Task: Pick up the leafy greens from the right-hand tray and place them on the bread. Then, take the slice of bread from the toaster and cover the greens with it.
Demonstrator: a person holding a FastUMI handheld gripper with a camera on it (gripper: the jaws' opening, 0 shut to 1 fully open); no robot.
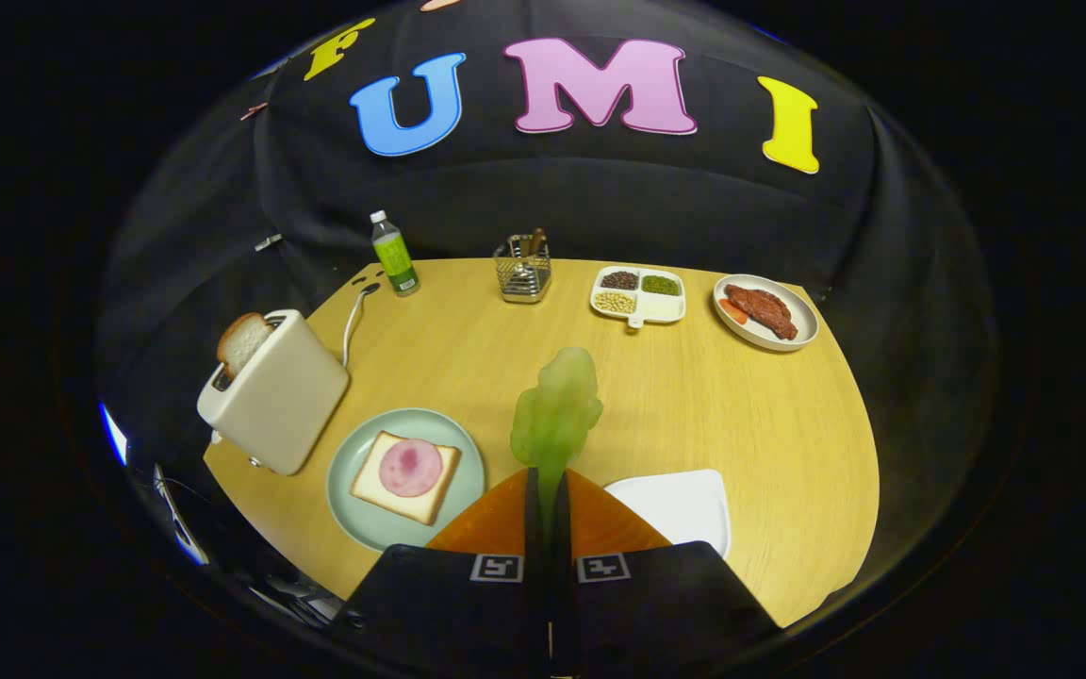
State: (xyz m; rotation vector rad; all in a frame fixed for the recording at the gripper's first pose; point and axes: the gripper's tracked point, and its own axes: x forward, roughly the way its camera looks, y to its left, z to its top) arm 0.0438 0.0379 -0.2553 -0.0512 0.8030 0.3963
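A round wooden table (713,405) stands in front of a black cloth wall.

Gripper (548,490): the two fingers are pressed nearly together, pinching the stem end of the leafy greens (557,415). The leaf stands out ahead of the fingertips, lifted above the table surface.

Pose: the gripper looks down on the table from above, pointing toward the far side, positioned between the green plate (354,462) on the left and the white tray (680,505) on the right.

Task items:
- The bread (397,490) lies flat on the green plate, with a round slice of pink ham (410,468) on top. It sits just left of the fingers.
- The toaster (274,391) stands further left, near the table edge, beside the plate. A second bread slice (241,341) protrudes from its slot.

Open room: the middle of the table beyond the greens is bare wood. Along the far edge stand a bottle (394,253), a wire utensil holder (522,269), a divided dish of beans (638,295) and a plate of meat (765,312), all well apart from the gripper.
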